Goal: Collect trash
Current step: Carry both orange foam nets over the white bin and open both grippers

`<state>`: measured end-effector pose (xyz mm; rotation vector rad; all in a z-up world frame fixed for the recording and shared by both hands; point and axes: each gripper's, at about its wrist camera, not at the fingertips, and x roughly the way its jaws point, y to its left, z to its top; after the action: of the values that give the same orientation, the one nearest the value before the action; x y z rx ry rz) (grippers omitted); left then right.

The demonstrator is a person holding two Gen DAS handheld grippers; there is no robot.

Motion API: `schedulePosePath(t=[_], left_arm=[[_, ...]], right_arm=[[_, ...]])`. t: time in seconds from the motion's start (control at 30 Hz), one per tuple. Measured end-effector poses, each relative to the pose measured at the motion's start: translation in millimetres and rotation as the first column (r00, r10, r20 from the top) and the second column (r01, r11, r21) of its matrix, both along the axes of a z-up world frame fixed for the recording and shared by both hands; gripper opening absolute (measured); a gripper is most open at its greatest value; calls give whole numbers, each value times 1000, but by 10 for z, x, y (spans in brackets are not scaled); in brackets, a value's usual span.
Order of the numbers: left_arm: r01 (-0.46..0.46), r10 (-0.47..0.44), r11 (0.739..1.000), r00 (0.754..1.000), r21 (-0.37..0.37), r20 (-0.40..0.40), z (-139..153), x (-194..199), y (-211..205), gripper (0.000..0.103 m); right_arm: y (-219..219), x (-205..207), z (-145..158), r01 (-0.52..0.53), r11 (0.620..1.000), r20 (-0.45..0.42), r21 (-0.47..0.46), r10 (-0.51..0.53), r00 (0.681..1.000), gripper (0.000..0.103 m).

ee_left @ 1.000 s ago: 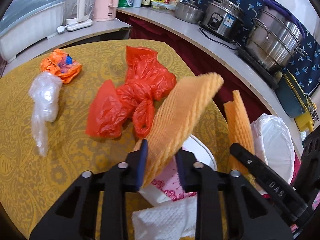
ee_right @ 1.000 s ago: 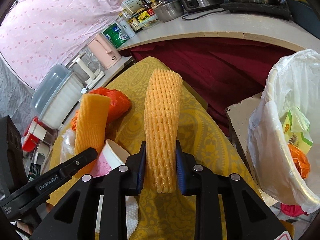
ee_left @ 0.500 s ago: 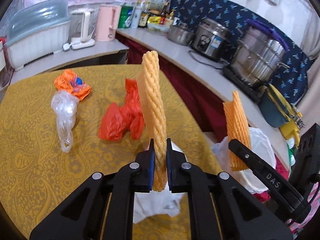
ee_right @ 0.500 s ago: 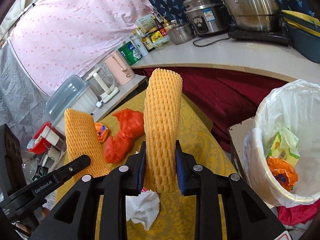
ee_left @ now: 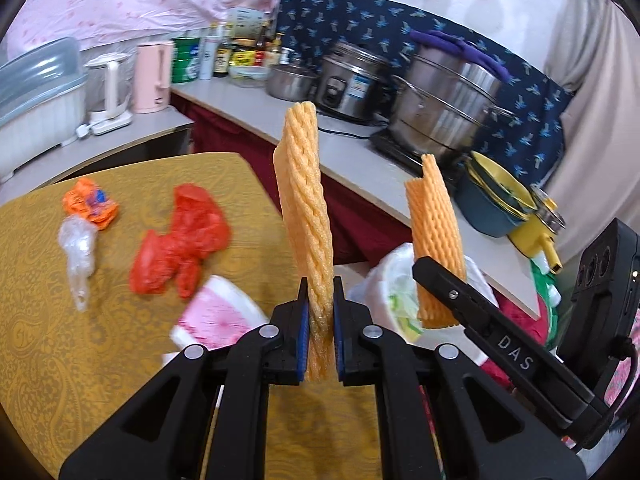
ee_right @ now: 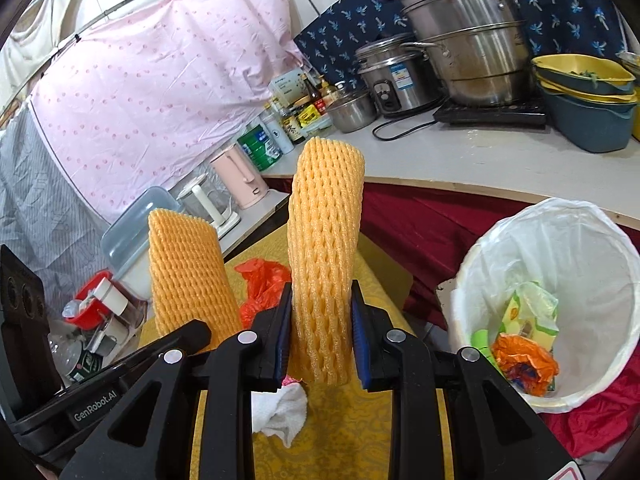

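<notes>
The left tongs point(ee_left: 320, 320) pinch one foam net point(ee_left: 306, 208) flat; the right tongs point(ee_right: 320, 336) clamp another foam net point(ee_right: 324, 264). Both nets' lower ends are hidden, as is much of the tabletop point(ee_left: 48, 340).

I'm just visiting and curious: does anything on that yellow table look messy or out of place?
Yes. A crumpled red plastic bag, an orange wrapper and a clear plastic wad lie scattered on the table, outside the bin.

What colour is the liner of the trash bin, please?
White; the bin liner shows best in the right wrist view.
</notes>
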<state>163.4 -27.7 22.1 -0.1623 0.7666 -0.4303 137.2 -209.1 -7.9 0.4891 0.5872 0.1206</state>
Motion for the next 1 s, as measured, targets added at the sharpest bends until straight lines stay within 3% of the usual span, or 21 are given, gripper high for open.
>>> schedulePosePath(t=[0.33, 0.57, 0.9, 0.97, 1.0], left_arm=[[150, -150, 989, 988, 8, -32, -114, -34, -856, 10], [261, -259, 965, 964, 18, -65, -288, -35, -1547, 10], [340, -332, 940, 935, 41, -127, -610, 0, -2133, 10], [341, -331, 939, 932, 48, -144, -683, 36, -2179, 12], [340, -330, 939, 932, 49, -151, -714, 58, -2188, 18]], right_arm=[[-778, -299, -92, 134, 991, -11, 13, -134, 991, 25], [-1377, -508, -313, 250, 968, -49, 39, -248, 968, 25], [-1832, -622, -632, 325, 944, -101, 56, -319, 942, 25], [-1866, -609, -698, 329, 942, -114, 59, -321, 940, 25], [-1870, -617, -715, 331, 942, -118, 60, -322, 939, 25]])
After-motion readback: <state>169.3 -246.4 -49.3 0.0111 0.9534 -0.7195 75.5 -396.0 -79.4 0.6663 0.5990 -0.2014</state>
